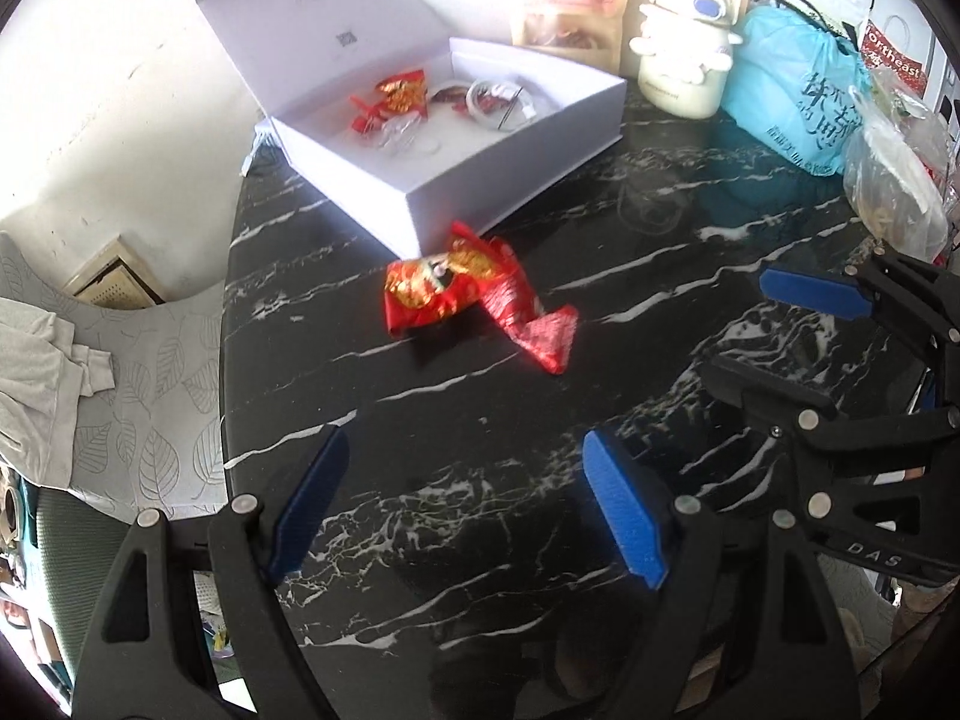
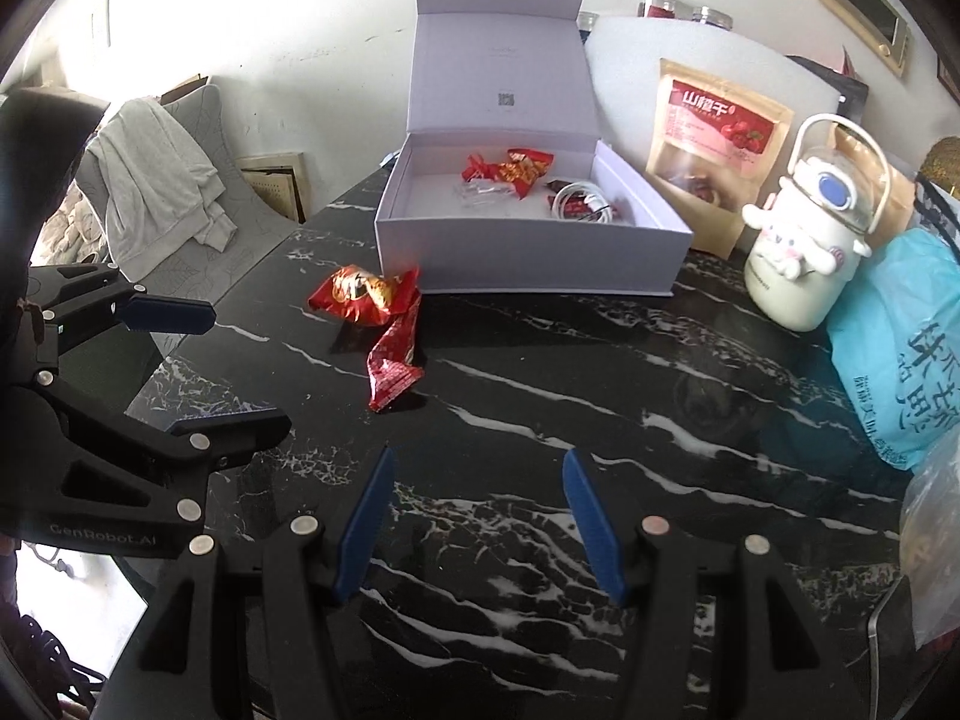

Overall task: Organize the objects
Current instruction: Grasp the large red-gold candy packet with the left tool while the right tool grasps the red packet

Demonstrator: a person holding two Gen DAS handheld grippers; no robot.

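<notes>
Two crumpled red snack wrappers point(image 1: 474, 294) point(image 2: 375, 312) lie on the black marble table point(image 1: 480, 540) point(image 2: 600, 420), just in front of an open white box point(image 1: 510, 192) point(image 2: 528, 264). Its lid stands up behind it. Inside are another red wrapper point(image 1: 399, 96) point(image 2: 510, 171), a coiled white cable point(image 1: 492, 99) point(image 2: 579, 201) and some clear plastic. My left gripper point(image 1: 465, 480) point(image 2: 234, 366) hovers open and empty, short of the wrappers. My right gripper point(image 2: 477, 510) point(image 1: 774, 342) is also open and empty, to the right of the left one.
Along the back right stand a brown snack pouch point(image 1: 567, 0) point(image 2: 714, 126), a white cartoon bottle point(image 1: 684, 54) point(image 2: 798, 252), a blue plastic bag point(image 1: 792, 84) point(image 2: 900, 360) and a clear bag point(image 1: 894, 180). A chair with a grey cloth point(image 1: 42, 372) point(image 2: 162, 186) stands past the table's left edge.
</notes>
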